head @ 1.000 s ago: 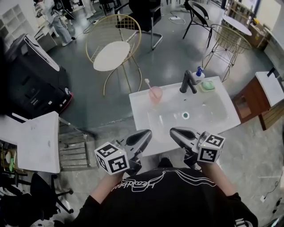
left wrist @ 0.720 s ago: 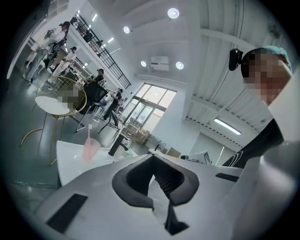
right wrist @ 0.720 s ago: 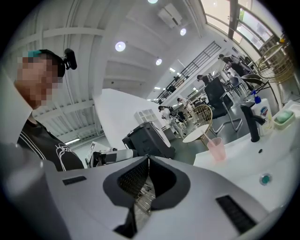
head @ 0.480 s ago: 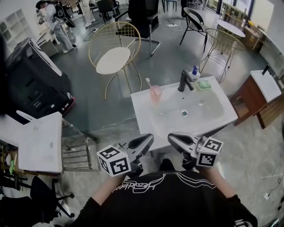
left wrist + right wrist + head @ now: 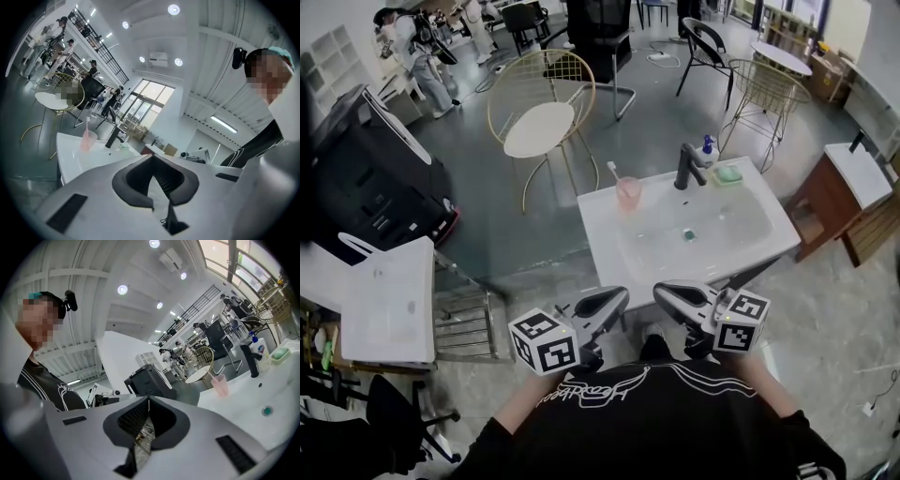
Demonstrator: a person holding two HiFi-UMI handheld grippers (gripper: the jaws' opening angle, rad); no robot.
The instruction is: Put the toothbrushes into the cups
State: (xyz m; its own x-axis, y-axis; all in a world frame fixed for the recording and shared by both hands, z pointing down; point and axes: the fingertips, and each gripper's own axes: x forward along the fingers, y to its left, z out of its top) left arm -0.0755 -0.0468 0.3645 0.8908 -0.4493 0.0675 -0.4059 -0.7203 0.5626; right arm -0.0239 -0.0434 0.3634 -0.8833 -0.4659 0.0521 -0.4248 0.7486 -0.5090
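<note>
A white sink basin (image 5: 741,246) stands in front of me. At its back left corner a pink cup (image 5: 628,193) holds one pink toothbrush (image 5: 613,173) that leans left. My left gripper (image 5: 620,298) and right gripper (image 5: 661,292) hover side by side close to my chest, short of the sink's near edge, their tips turned toward each other. Both are shut with nothing between the jaws. The left gripper view has its shut gripper (image 5: 152,157) low in front and the cup (image 5: 87,140) far off at the left. The right gripper view has its gripper (image 5: 148,399) shut and the cup (image 5: 219,385) beyond.
On the sink's back rim are a black tap (image 5: 688,167), a soap bottle (image 5: 705,148) and a green soap (image 5: 730,174). A gold wire chair (image 5: 540,120) stands behind the sink. At the left are a black machine (image 5: 375,178) and a white table (image 5: 384,300); a wooden cabinet (image 5: 825,211) stands at the right.
Both grippers and my view have drawn back a little from the sink, which now looks slightly farther off. The jaws stay shut and the cup and toothbrush have not moved.
</note>
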